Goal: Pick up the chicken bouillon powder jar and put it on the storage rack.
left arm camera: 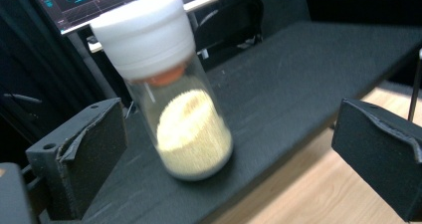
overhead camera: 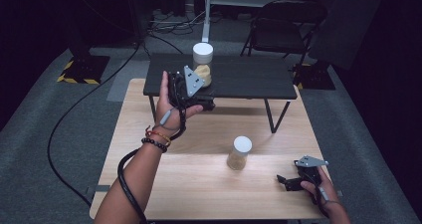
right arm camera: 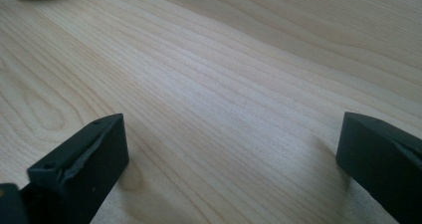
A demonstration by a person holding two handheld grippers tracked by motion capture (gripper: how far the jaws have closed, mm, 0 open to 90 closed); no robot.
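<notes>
Gaping wide, left hand-held gripper (left arm camera: 229,159) facing jar (left arm camera: 174,94), right hand-held gripper (right arm camera: 231,169) spread, empty

No words, brands or numbers can be read. The jars carry no legible label. A monitor (left arm camera: 82,2) behind the black shelf in the left gripper view shows coloured lines and small marks, too blurred to make out. On the floor beyond the table's far left corner, a stand base (overhead camera: 79,68) bears yellow-and-black hazard stripes, a warning marking without text.
</notes>
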